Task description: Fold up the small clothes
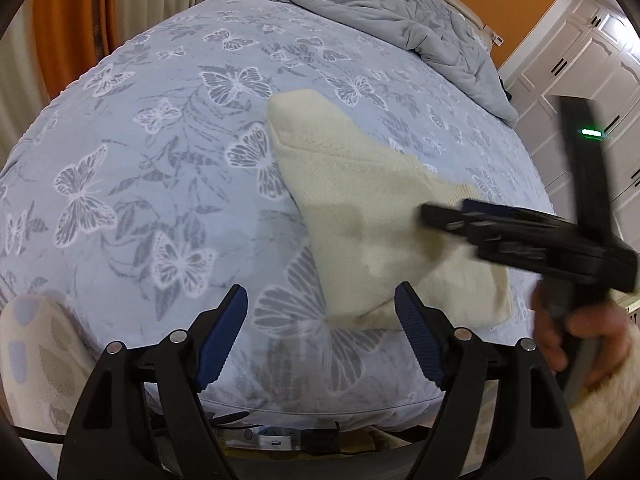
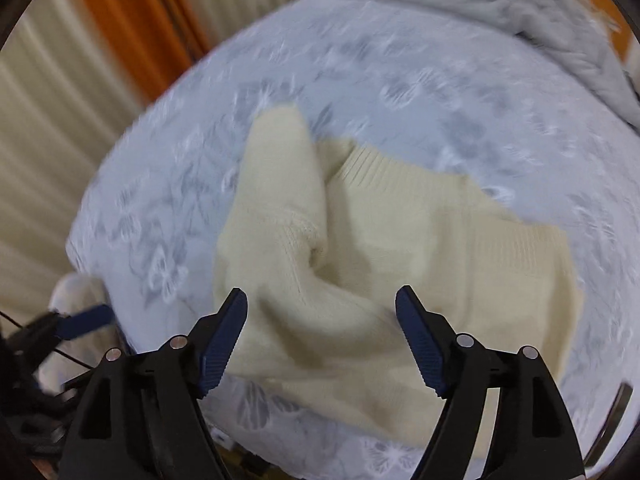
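Item: cream ribbed knit garment (image 1: 360, 216), small, lain on the blue-grey butterfly-print bedspread (image 1: 140, 160) toward the near right edge. Long axis is run from far left to near right; one part is seen folded over the body, a ribbed hem exposed. Right gripper (image 2: 321, 332), spread wide, is held directly above it and is judged nearer. Left gripper (image 1: 320, 328), likewise wide and empty, is held at the near corner.

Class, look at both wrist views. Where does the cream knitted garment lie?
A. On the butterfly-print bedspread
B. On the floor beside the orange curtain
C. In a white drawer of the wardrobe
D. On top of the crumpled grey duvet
A: the cream knitted garment lies spread on the butterfly-print bedspread, well apart from the grey duvet at the far end.
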Tool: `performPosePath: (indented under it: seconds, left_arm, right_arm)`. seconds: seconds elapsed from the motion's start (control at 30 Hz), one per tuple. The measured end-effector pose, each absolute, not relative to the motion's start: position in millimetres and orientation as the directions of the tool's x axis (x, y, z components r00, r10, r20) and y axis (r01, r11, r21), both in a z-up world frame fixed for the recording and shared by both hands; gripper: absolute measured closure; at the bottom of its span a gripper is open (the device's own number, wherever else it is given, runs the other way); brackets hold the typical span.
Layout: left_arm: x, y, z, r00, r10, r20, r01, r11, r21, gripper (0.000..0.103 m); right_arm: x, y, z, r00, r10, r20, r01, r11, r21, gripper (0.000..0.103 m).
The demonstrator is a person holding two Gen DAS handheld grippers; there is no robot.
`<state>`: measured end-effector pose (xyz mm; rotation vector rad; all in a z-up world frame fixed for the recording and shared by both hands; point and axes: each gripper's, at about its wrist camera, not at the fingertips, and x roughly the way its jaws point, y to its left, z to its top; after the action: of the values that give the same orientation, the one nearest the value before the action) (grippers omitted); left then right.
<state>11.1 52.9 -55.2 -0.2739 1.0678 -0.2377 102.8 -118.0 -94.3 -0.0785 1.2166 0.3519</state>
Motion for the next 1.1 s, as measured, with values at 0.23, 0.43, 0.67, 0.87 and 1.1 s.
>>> performPosePath:
  seconds: [0.23, 0.43, 0.67, 0.87, 1.1]
  left_arm:
    - [11, 58, -37, 0.503, -0.312, -0.806, 0.069, 0.944, -0.323, 0.029]
    - [15, 39, -44, 0.468, -0.345, -0.813, 0.112, 0.936, -0.333, 0.028]
    - [16, -3, -43, 0.410, -0.390, -0.824, 0.167, 0.921, -0.352, 0.028]
    - [15, -9, -45, 0.403, -0.380, -0.832, 0.170, 0.925, -0.340, 0.026]
    - [11, -6, -41, 0.413, -0.360, -0.836, 0.160, 0.933, -0.323, 0.026]
  right_arm:
    - [64, -180, -27, 0.410, 0.386, -0.827, -0.234, 0.920, 0.313, 0.090]
    - [20, -265, -79, 0.355, 0.293, -0.888, -0.011, 0.951, 0.310, 0.087]
    - [2, -284, -120, 0.390, 0.251, -0.886, 0.113, 0.942, 0.317, 0.052]
    - [11, -305, -143, 0.385, 0.366, -0.847, 0.195, 0.865, 0.462, 0.032]
    - [34, -271, -131, 0.397, 0.464, -0.792, 0.191, 0.803, 0.565, 0.084]
